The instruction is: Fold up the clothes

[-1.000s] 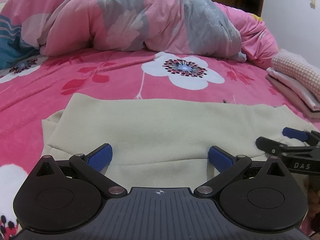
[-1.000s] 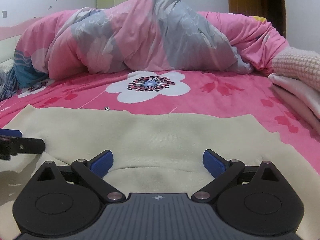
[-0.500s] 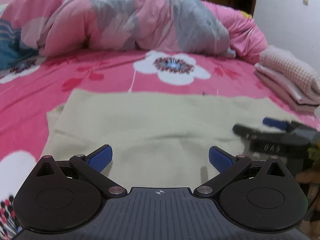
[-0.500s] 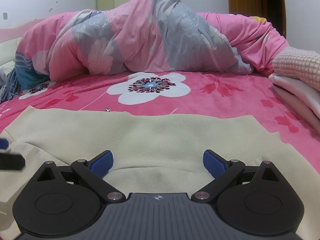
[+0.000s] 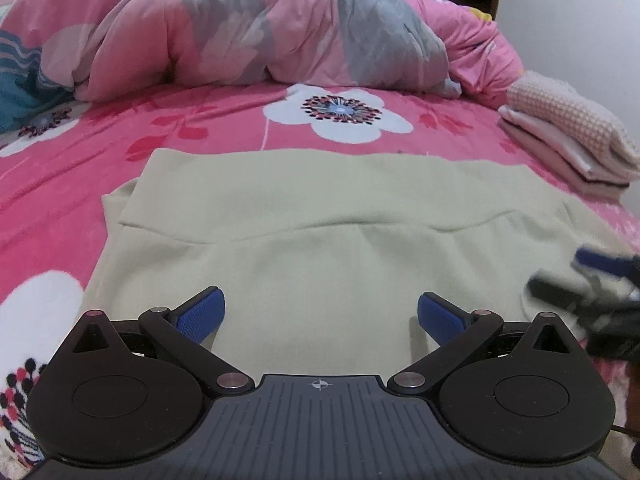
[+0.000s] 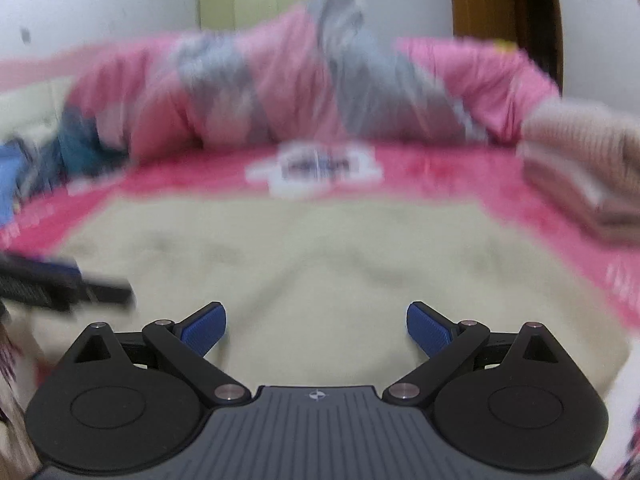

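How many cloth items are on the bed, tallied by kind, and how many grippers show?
Beige garment spread flat: 1
Pink and grey quilt, bunched: 1
Stack of folded clothes (count inside unclear): 1
Grippers, both open: 2, left gripper, right gripper
Total: 5

Pale cream garment (image 5: 320, 216) on hot-pink bedsheet (image 5: 224, 120) with white flowers; pink-and-grey floral quilt (image 5: 248, 28) at twelve o'clock.
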Demonstrator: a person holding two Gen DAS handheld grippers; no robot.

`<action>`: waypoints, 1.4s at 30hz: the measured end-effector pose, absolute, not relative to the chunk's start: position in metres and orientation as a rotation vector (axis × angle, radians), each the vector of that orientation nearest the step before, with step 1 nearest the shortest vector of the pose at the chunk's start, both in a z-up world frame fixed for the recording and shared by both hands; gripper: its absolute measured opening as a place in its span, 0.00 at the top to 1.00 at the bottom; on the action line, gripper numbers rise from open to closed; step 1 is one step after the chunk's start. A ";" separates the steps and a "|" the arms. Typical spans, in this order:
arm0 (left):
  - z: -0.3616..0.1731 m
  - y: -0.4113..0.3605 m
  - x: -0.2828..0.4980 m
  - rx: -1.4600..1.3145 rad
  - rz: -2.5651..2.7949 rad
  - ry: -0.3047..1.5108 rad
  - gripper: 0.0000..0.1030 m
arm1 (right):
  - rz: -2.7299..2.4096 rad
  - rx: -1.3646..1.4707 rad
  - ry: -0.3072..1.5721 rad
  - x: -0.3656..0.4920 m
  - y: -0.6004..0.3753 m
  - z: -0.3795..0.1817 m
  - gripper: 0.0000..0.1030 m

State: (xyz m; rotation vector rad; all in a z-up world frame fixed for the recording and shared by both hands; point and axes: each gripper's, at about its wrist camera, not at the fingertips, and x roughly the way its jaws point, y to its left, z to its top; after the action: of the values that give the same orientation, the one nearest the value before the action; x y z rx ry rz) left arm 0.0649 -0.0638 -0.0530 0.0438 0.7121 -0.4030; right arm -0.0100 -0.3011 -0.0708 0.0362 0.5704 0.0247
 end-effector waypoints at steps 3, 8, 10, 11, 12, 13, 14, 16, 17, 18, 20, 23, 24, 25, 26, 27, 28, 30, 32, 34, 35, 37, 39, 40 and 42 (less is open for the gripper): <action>-0.056 -0.068 0.062 0.076 -0.398 0.700 0.00 | 0.003 -0.008 0.527 -0.014 -0.293 -0.081 0.01; -0.058 -0.067 0.062 0.071 -0.398 0.691 0.00 | -0.001 -0.023 0.507 -0.015 -0.290 -0.085 0.00; -0.059 -0.066 0.062 0.068 -0.399 0.689 0.00 | -0.001 -0.023 0.503 -0.015 -0.290 -0.086 0.00; -0.059 -0.066 0.062 0.067 -0.399 0.687 0.00 | 0.000 -0.023 0.500 -0.016 -0.290 -0.086 0.00; -0.059 -0.066 0.062 0.068 -0.399 0.685 0.00 | 0.000 -0.023 0.498 -0.017 -0.290 -0.087 0.00; -0.060 -0.066 0.062 0.070 -0.398 0.684 0.00 | 0.000 -0.023 0.496 -0.018 -0.290 -0.087 0.00; -0.060 -0.066 0.061 0.071 -0.397 0.683 0.00 | 0.000 -0.023 0.494 -0.018 -0.290 -0.087 0.00; -0.060 -0.067 0.061 0.073 -0.396 0.681 0.00 | -0.001 -0.023 0.492 -0.017 -0.289 -0.089 0.00; -0.061 -0.067 0.061 0.072 -0.395 0.682 0.00 | -0.001 -0.024 0.492 -0.017 -0.289 -0.089 0.00; -0.061 -0.067 0.061 0.071 -0.394 0.682 0.00 | 0.000 -0.024 0.492 -0.017 -0.289 -0.089 0.00; -0.061 -0.067 0.061 0.071 -0.392 0.682 0.00 | 0.001 -0.024 0.490 -0.017 -0.290 -0.089 0.00; -0.061 -0.067 0.060 0.069 -0.391 0.681 0.00 | 0.002 -0.024 0.488 -0.018 -0.291 -0.090 0.00; -0.061 -0.068 0.060 0.069 -0.392 0.680 0.00 | 0.002 -0.024 0.488 -0.018 -0.290 -0.090 0.00; -0.061 -0.068 0.061 0.070 -0.392 0.680 0.00 | 0.002 -0.024 0.489 -0.018 -0.290 -0.090 0.00; -0.061 -0.068 0.061 0.070 -0.392 0.681 0.00 | 0.002 -0.025 0.489 -0.017 -0.290 -0.090 0.00; -0.061 -0.068 0.061 0.070 -0.392 0.681 0.00 | 0.002 -0.025 0.489 -0.018 -0.290 -0.089 0.00; -0.061 -0.067 0.061 0.070 -0.392 0.681 0.00 | 0.002 -0.025 0.489 -0.018 -0.290 -0.089 0.00; -0.061 -0.067 0.061 0.070 -0.392 0.681 0.00 | 0.003 -0.025 0.489 -0.018 -0.290 -0.089 0.00; -0.061 -0.067 0.061 0.070 -0.392 0.681 0.00 | 0.003 -0.025 0.488 -0.018 -0.290 -0.089 0.00; -0.061 -0.067 0.061 0.070 -0.392 0.681 0.00 | 0.002 -0.025 0.488 -0.018 -0.290 -0.089 0.00; -0.061 -0.067 0.061 0.070 -0.392 0.681 0.00 | 0.002 -0.025 0.488 -0.018 -0.290 -0.089 0.00; -0.061 -0.067 0.061 0.070 -0.391 0.681 0.00 | 0.002 -0.025 0.487 -0.019 -0.290 -0.089 0.00; -0.061 -0.067 0.061 0.070 -0.391 0.681 0.00 | 0.002 -0.025 0.487 -0.018 -0.290 -0.089 0.00; -0.061 -0.067 0.061 0.070 -0.391 0.681 0.00 | 0.003 -0.025 0.487 -0.018 -0.290 -0.089 0.00; -0.061 -0.067 0.061 0.071 -0.391 0.681 0.00 | 0.002 -0.025 0.488 -0.018 -0.290 -0.089 0.00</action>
State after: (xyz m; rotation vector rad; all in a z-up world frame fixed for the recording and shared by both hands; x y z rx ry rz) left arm 0.0607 -0.0672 -0.0612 0.0708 0.6811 -0.3913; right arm -0.0180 -0.2904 -0.0890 -0.0245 0.4878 0.0024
